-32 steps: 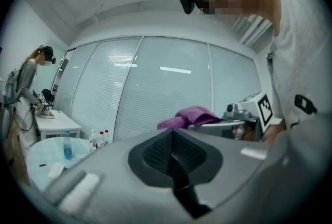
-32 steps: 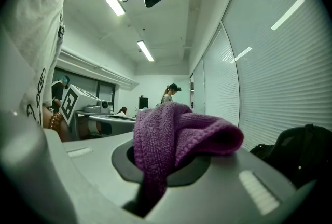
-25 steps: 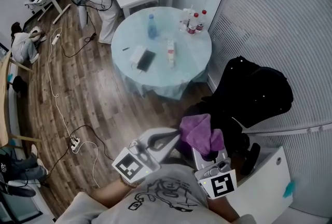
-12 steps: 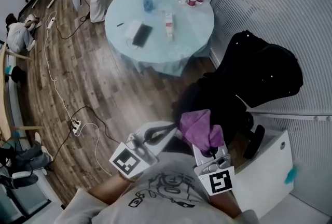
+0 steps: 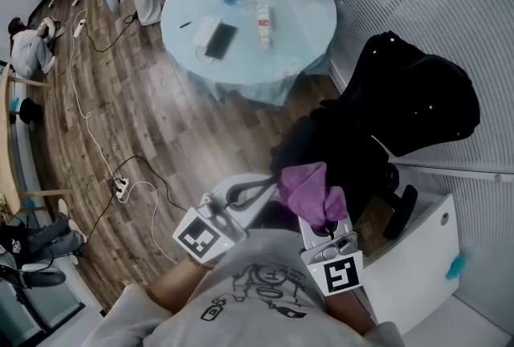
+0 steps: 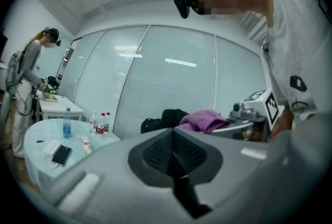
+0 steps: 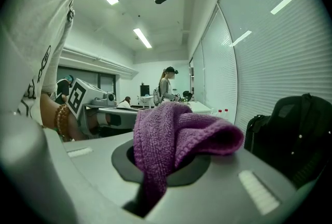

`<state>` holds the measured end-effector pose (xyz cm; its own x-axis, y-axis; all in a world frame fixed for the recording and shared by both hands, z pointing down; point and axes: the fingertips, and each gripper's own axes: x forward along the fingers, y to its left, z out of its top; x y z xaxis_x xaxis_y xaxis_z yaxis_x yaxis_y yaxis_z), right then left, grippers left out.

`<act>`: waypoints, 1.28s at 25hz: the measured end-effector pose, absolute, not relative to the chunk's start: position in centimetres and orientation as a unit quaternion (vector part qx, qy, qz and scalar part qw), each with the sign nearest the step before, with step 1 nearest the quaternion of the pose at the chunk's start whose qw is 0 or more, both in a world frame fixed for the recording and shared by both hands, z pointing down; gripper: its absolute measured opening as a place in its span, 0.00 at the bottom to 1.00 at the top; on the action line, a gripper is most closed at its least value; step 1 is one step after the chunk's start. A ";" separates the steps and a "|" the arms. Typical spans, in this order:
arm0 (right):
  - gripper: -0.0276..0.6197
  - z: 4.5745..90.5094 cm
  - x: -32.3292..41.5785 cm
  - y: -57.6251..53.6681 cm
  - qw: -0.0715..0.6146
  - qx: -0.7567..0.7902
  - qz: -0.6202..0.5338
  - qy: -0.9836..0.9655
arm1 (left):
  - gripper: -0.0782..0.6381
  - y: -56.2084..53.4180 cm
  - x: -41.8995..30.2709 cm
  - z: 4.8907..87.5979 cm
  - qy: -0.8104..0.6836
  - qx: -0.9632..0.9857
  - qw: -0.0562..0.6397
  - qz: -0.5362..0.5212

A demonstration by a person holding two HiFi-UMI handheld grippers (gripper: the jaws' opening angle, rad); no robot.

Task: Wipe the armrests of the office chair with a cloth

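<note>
Head view, with both gripper views. The right hand-held gripper (image 5: 318,218) had its jaws closed on one purple cloth (image 5: 308,191), pinched near the middle so that a fold stood up above the jaws and another hung over their front. The cloth was held in the air, just beside the black office chair (image 5: 341,151) and not yet touching it.

Judged from its thick knitted pile, the cloth would be light, soft and limp. It would grip well and carry no risk of breaking, but it would bunch up under pressure. A hold near one edge would leave more of it free for wiping.

The left hand-held gripper (image 5: 267,193) had its ribbed jaws together with nothing between them, and pointed toward the chair.

Count: one cloth, one office chair, two hand-held grippers. Only one armrest (image 5: 400,210) could be made out, on the far side of the chair. A dark garment or bag lay over the chair and may have hidden the other.
</note>
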<state>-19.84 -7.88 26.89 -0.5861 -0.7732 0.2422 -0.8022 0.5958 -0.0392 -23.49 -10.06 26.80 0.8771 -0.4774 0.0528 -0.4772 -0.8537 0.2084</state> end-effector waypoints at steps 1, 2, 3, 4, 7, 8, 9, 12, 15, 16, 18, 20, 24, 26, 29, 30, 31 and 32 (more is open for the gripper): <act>0.09 27.4 -19.9 -7.9 0.102 0.443 0.071 -0.888 | 0.11 -10.1 -23.5 27.2 -0.247 0.963 0.106 0.001; 0.09 28.1 -20.0 -7.9 0.104 0.441 0.070 -0.889 | 0.11 -10.0 -23.5 27.7 -0.246 0.964 0.105 0.003; 0.09 28.7 -20.1 -7.9 0.108 0.439 0.069 -0.889 | 0.11 -9.9 -23.5 28.2 -0.245 0.964 0.105 0.006; 0.09 29.5 -20.2 -7.9 0.112 0.438 0.066 -0.890 | 0.11 -9.9 -23.5 28.9 -0.244 0.964 0.105 0.010; 0.09 32.2 -20.4 -8.3 0.129 0.432 0.061 -0.891 | 0.11 -10.3 -23.8 31.6 -0.249 0.962 0.112 0.025; 0.09 33.4 -20.4 -8.4 0.138 0.429 0.064 -0.890 | 0.11 -10.5 -23.9 32.6 -0.252 0.960 0.118 0.031; 0.09 34.7 -20.4 -8.5 0.149 0.426 0.067 -0.890 | 0.11 -10.8 -24.0 33.7 -0.254 0.959 0.124 0.035; 0.09 38.8 -20.6 -8.8 0.174 0.419 0.083 -0.887 | 0.11 -11.1 -24.0 36.3 -0.246 0.960 0.127 0.035; 0.09 42.4 -20.9 -8.9 0.189 0.413 0.094 -0.886 | 0.11 -11.3 -24.0 38.6 -0.238 0.962 0.127 0.029; 0.09 43.6 -21.1 -9.1 0.192 0.411 0.097 -0.886 | 0.11 -11.4 -23.9 39.4 -0.238 0.962 0.128 0.029; 0.09 45.9 -21.2 -9.4 0.199 0.408 0.102 -0.885 | 0.11 -11.8 -23.7 41.0 -0.238 0.962 0.128 0.033; 0.09 48.4 -21.3 -9.6 0.209 0.405 0.109 -0.883 | 0.11 -12.2 -23.5 42.8 -0.239 0.962 0.129 0.040; 0.09 53.5 -21.3 -9.9 0.231 0.393 0.120 -0.882 | 0.11 -13.2 -23.1 46.4 -0.248 0.957 0.142 0.056; 0.09 55.8 -21.3 -10.0 0.246 0.383 0.125 -0.881 | 0.11 -13.7 -23.0 48.1 -0.256 0.953 0.150 0.060; 0.09 59.0 -21.1 -10.0 0.268 0.373 0.143 -0.877 | 0.11 -14.1 -22.8 50.2 -0.262 0.949 0.163 0.065; 0.09 60.2 -21.1 -10.0 0.278 0.370 0.148 -0.874 | 0.11 -14.2 -22.8 50.8 -0.261 0.949 0.165 0.068; 0.09 61.5 -21.0 -9.9 0.288 0.366 0.154 -0.871 | 0.11 -14.2 -22.7 51.2 -0.260 0.948 0.169 0.069; 0.09 62.7 -20.8 -9.8 0.296 0.363 0.160 -0.869 | 0.11 -14.2 -22.5 51.6 -0.259 0.948 0.172 0.070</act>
